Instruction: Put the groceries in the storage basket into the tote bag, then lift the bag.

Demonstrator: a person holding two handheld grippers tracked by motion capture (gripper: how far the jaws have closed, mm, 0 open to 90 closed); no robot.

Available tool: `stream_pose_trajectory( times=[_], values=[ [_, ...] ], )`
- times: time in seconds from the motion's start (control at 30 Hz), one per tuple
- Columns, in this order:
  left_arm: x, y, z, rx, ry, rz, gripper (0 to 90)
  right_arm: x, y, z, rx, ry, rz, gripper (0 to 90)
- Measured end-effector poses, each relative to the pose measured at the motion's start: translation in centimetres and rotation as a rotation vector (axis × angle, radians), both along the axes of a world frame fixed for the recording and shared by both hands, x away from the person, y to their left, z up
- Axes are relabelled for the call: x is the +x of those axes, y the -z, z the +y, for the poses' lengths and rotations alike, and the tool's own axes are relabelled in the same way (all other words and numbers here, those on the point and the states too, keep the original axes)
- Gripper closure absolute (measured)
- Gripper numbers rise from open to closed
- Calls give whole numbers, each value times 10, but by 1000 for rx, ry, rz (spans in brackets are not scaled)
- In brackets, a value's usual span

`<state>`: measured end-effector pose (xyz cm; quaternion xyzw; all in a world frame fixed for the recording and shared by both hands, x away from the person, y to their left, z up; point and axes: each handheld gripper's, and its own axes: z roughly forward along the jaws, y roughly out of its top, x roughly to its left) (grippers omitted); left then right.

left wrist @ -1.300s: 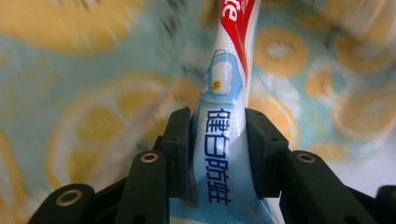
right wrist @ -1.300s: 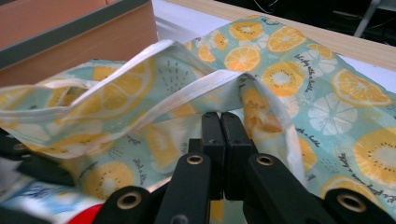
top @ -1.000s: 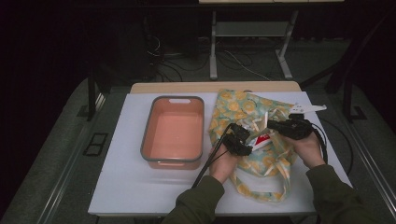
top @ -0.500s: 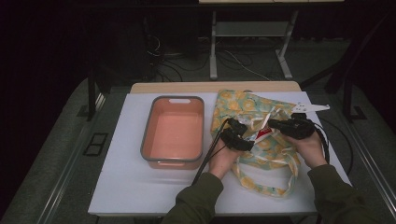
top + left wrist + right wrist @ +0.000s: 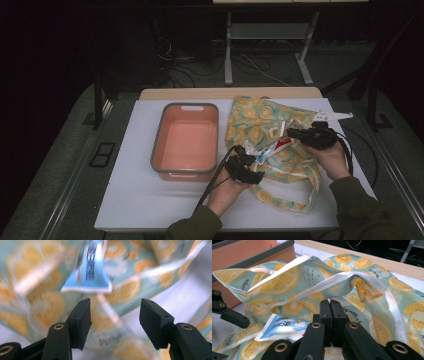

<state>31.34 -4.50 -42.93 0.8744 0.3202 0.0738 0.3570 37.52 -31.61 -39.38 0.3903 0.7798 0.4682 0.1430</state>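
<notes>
White table (image 5: 150, 200), one bag (image 5: 260, 120), one bin (image 5: 186, 142)

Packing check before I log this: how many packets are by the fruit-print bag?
1: a blue-and-white plastic packet at the mouth of the lemon-print cloth bag, between the two grippers. More may be hidden inside the bag.

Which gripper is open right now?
The left gripper: its jaws stand apart, aimed at the blue packet. The right gripper has its jaws pressed together by the citrus-print bag.
</notes>
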Motion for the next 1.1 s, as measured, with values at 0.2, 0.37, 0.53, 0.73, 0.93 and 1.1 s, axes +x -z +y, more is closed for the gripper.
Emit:
stream_pose_trajectory(
  times=[0.2, 0.37, 0.53, 0.73, 0.93, 1.1],
  values=[
    [5, 15, 3, 22, -35, -6, 556, 0, 3, 2, -11, -9, 10, 892],
    [6, 15, 11, -13, -34, 22, 892, 0, 5, 1, -11, -6, 18, 884],
    [-2, 1, 17, -64, -27, -17, 894, -5, 2, -1, 4, -16, 45, 677],
    [-12, -11, 23, -97, -22, -37, 895, -22, -12, -8, 23, -21, 26, 507],
    [-17, -22, 34, -152, -29, -37, 895, -52, -22, -12, 21, -97, 14, 470],
    [-19, -30, 41, -173, -24, -50, 895, -71, -9, -5, -22, -195, 46, 451]
  ],
)
